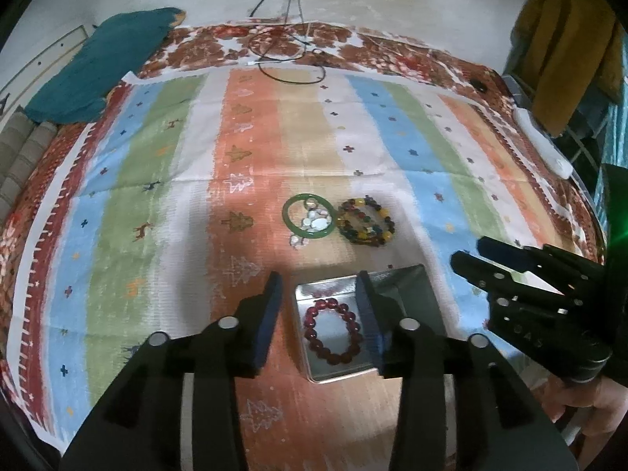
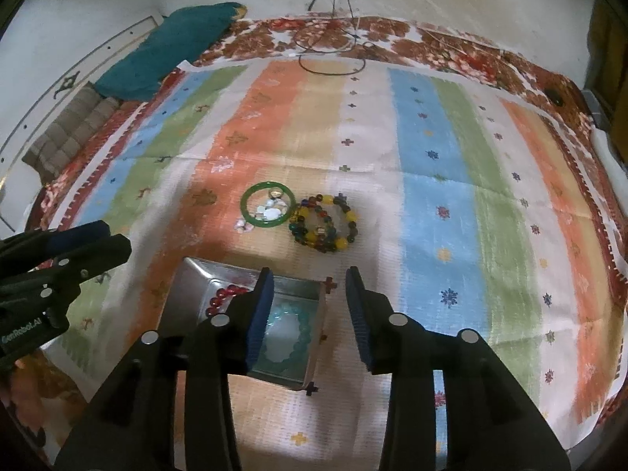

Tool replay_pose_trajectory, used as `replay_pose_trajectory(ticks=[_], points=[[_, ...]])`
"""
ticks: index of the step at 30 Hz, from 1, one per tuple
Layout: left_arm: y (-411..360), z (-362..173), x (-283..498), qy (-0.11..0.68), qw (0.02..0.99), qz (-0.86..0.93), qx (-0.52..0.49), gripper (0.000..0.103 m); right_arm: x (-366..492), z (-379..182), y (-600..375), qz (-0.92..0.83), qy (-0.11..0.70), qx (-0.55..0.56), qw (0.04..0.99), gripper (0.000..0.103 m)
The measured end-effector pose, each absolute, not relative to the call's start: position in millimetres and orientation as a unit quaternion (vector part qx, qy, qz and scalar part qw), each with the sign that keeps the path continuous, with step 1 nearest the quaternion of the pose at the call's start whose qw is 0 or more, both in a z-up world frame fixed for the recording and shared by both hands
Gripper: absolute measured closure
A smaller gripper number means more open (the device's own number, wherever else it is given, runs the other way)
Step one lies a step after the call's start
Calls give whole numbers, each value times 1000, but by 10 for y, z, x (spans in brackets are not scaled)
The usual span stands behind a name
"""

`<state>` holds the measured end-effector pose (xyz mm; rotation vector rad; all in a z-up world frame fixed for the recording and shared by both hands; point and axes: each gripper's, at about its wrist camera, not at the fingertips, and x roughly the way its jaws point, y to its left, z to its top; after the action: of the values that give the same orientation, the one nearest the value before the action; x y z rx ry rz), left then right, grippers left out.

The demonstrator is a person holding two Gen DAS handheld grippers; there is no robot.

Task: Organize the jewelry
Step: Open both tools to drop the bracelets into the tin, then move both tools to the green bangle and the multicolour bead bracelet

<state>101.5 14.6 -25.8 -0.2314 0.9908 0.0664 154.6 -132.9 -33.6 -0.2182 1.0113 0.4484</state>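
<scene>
Two bracelets already lie in tins at the near edge of the striped cloth (image 2: 431, 137) that covers the bed; the rest of the jewelry waits farther out.

Nearest, the left gripper (image 1: 320, 314) hovers with its jaws parted and empty, framing an open metal tin (image 1: 302, 353) that holds a dark red bead bracelet (image 1: 331, 331). Just beside it, the right gripper (image 2: 310, 314) also has its jaws parted around nothing. Below it, a second tin (image 2: 310, 294) holds a pale turquoise bead bracelet (image 2: 282, 337). The two tins sit touching or nearly so; a raised grey panel at their far side may be a lid, though that is unclear.

Farther toward the middle of the cloth, still loose, lie a green bangle (image 2: 268, 204), a scatter of small white pieces (image 2: 271, 210) inside and just beside it, and a coil of multicoloured beads (image 2: 324, 223) touching the bangle's right side.

At the far edge lie looped black cables (image 2: 333, 55), and a teal cloth (image 2: 157, 59) lies at the far left corner.

By this reading the sorting is partway done: two pieces stowed, three groups left, and no spare container visible.
</scene>
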Motion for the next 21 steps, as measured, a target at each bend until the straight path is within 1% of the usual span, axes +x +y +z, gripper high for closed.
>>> replay_pose_trajectory(ticks=[3,5,14,16,21], points=[[230,-294,1060,478,870,41,-118,56,1598,-363,-1326,208,485,-105,843,58],[297,-322,1115,480,867,48,-124,51,1637,-382,-1321,206,489,-106,841,55],[372,-426,1338,495,858,65,-118,45,1837,-476,-1275,193,504,-115,834,44],[385,-440,1389,497,858,69,-111,44,1882,-484,-1272,189,504,-117,834,39],[414,-483,1501,504,854,74,-101,42,1980,-514,-1259,187,509,-117,832,35]])
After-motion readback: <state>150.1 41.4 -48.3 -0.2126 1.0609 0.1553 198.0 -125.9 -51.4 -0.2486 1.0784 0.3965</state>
